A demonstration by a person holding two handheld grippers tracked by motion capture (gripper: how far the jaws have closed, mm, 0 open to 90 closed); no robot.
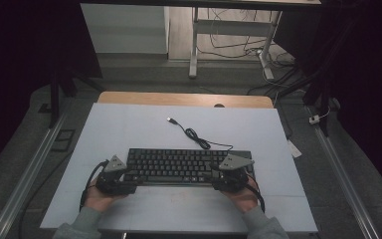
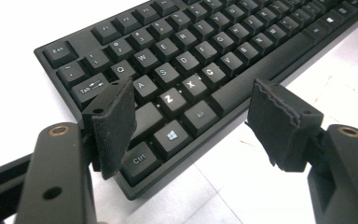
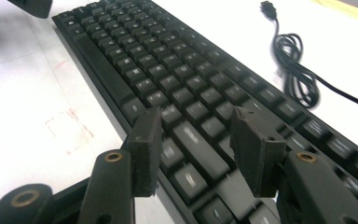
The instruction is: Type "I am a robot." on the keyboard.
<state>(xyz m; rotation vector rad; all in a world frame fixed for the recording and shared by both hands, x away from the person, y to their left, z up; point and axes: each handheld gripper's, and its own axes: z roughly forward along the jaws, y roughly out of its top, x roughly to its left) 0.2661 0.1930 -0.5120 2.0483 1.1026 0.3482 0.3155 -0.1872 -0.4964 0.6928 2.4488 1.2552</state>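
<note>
Both claws spread, nothing pinched: my left gripper hovers over the keyboard at its near-left corner, by the Ctrl key; my right gripper sits over the near-right end. Keyboard lies mid-table on the white mat, its USB cable coiled just behind.
</note>
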